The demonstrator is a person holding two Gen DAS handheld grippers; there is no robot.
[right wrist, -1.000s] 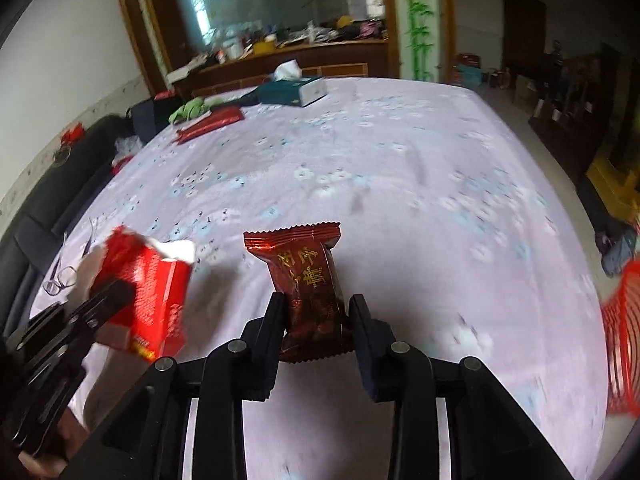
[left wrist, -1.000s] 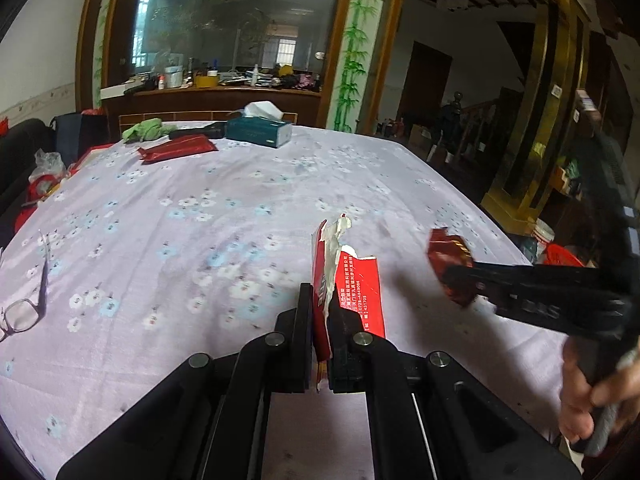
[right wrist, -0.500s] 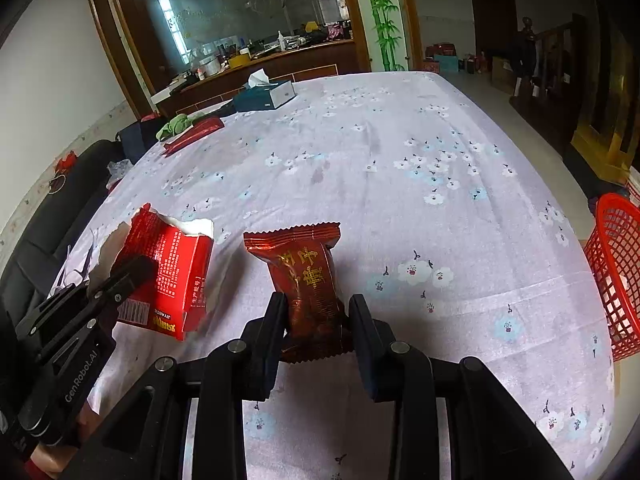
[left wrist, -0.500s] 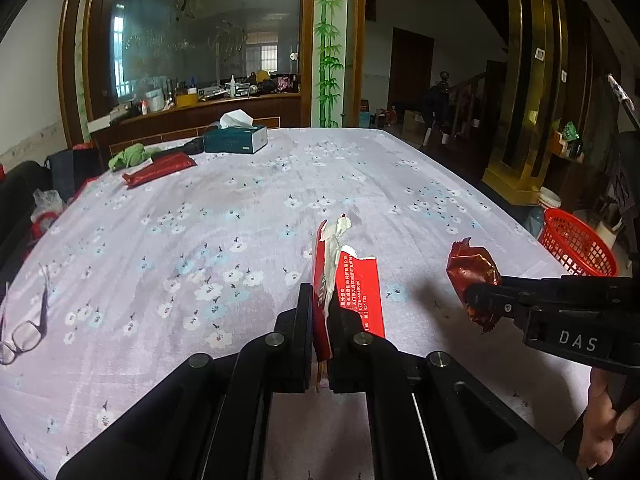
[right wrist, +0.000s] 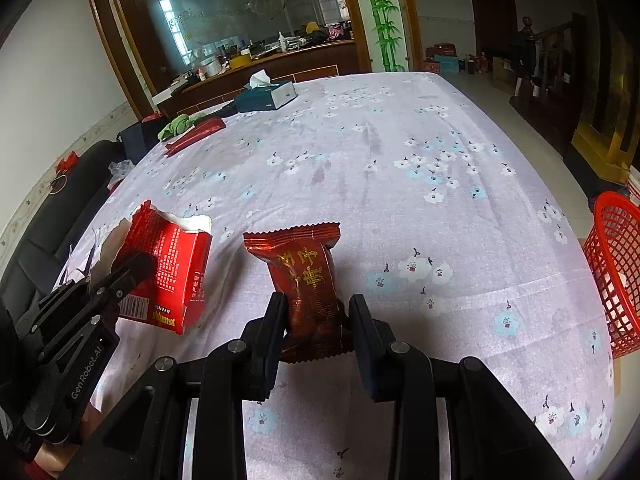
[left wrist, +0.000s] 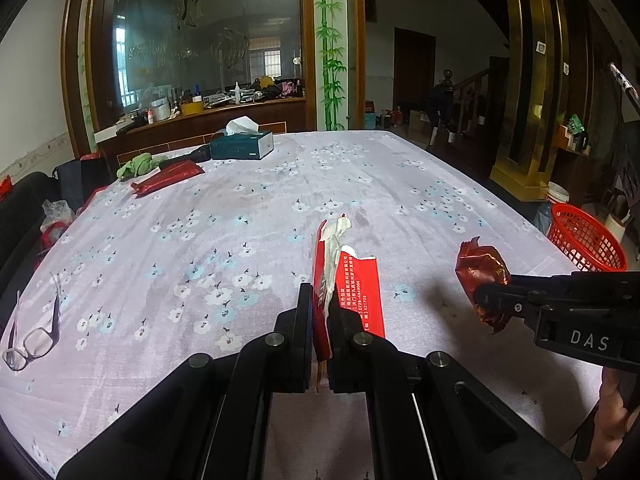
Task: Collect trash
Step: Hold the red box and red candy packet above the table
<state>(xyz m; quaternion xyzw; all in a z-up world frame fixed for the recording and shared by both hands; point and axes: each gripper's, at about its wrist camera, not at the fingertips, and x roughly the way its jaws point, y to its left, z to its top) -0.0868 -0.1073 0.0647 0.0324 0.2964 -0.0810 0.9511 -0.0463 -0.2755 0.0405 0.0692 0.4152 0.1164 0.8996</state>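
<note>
My left gripper [left wrist: 320, 300] is shut on a torn red cigarette pack [left wrist: 352, 284], held edge-on above the table; the same pack [right wrist: 168, 264] shows at the left of the right wrist view. My right gripper [right wrist: 316, 308] is shut on a dark red snack wrapper [right wrist: 308, 280], which stands upright between the fingers. From the left wrist view that wrapper [left wrist: 482, 276] hangs at the right, over the table's near right side. A red mesh basket [left wrist: 584, 240] sits on the floor beyond the table's right edge, also seen as the basket [right wrist: 616, 264] at the far right.
The floral tablecloth [left wrist: 240, 208] covers a large table. A tissue box [left wrist: 242, 145], a green cloth [left wrist: 138, 165] and a long red packet [left wrist: 168, 176] lie at the far end. Glasses [left wrist: 32, 336] rest near the left edge. A black sofa [right wrist: 48, 220] lines the left.
Both grippers, each still holding its item, have swung to the right and lifted a little; the red basket has come into view on the right.
</note>
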